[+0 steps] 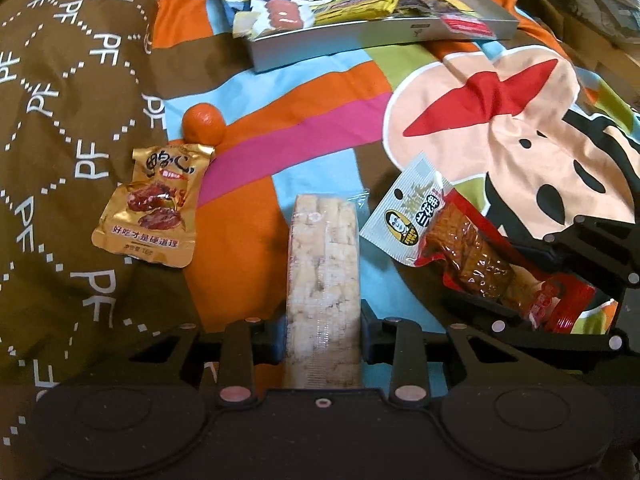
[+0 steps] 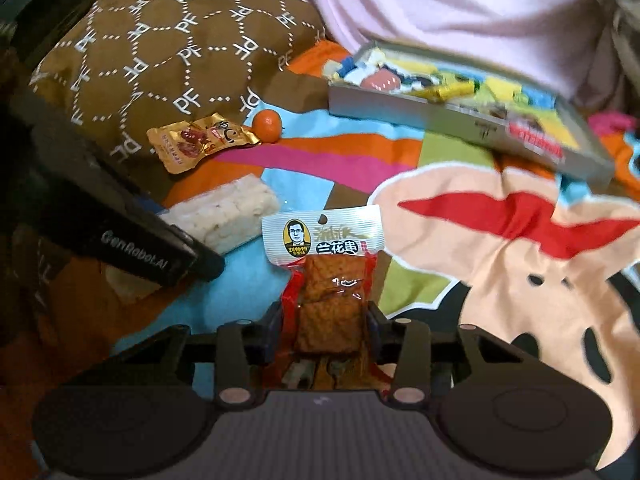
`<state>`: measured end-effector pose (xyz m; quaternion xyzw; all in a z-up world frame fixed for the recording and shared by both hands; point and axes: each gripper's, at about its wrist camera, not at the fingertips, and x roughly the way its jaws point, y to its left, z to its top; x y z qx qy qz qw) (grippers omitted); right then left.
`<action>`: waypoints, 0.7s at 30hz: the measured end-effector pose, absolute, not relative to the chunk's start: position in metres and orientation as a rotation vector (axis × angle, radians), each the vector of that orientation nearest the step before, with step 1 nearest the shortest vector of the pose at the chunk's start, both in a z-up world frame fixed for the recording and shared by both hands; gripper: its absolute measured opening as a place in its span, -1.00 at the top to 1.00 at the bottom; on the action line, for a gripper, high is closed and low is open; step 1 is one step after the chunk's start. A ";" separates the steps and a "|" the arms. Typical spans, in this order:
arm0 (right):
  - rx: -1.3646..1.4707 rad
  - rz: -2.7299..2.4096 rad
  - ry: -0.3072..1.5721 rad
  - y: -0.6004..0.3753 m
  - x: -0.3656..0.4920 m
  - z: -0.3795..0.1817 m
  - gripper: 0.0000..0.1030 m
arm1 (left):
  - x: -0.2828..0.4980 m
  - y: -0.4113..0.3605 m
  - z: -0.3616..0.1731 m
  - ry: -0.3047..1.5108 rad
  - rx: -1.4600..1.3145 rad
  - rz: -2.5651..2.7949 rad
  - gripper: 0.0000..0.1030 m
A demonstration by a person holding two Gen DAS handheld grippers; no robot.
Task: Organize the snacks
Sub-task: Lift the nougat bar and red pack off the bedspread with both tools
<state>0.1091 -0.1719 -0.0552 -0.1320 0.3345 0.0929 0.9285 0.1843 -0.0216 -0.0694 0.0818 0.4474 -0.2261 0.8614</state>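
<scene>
1. On the bed, over a loud cartoon bedspread (image 1: 320, 112), both tongs are already busy. The left gripper (image 1: 323, 330) is clenching a pale rice cracker bar (image 1: 323, 280) in clear wrap, pads pressing on both long sides, with the bar sticking out away from the camera.
2. The right gripper (image 2: 325, 322) is squeezing the lower half of a red tofu snack packet (image 2: 326, 280), its white header pointing toward the far side. The jaws are barely closing any more and the packet is sitting snug between them.
3. My guess on why both are gripping low on the long edges: it's leaving the free ends pointing forward, handy for sliding each snack into the box.
4. That grey box (image 1: 340, 36) is sitting at the far side, tilted a bit on the soft bedding, and it's already holding several wrappers, including a yellow bar (image 1: 360, 4). Looks like the sorting spot.
5. Still lying loose on the near left: a gold meat snack pouch (image 1: 150, 208) and, just touching its top corner, a small orange (image 1: 203, 124).
6. Nothing is really blocking the way to the box. The two grippers are working close together though, so they could be bumping each other, and the box's near wall is something to be clearing.
</scene>
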 end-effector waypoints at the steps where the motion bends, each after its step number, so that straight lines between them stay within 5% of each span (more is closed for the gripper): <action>1: -0.282 0.185 0.679 -0.171 0.107 -0.055 0.12 | 0.183 -0.023 -0.069 0.934 0.173 -0.477 0.32; 21: -0.456 0.058 0.484 -0.186 0.080 -0.039 0.12 | 0.160 -0.029 -0.050 0.753 0.055 -0.503 0.32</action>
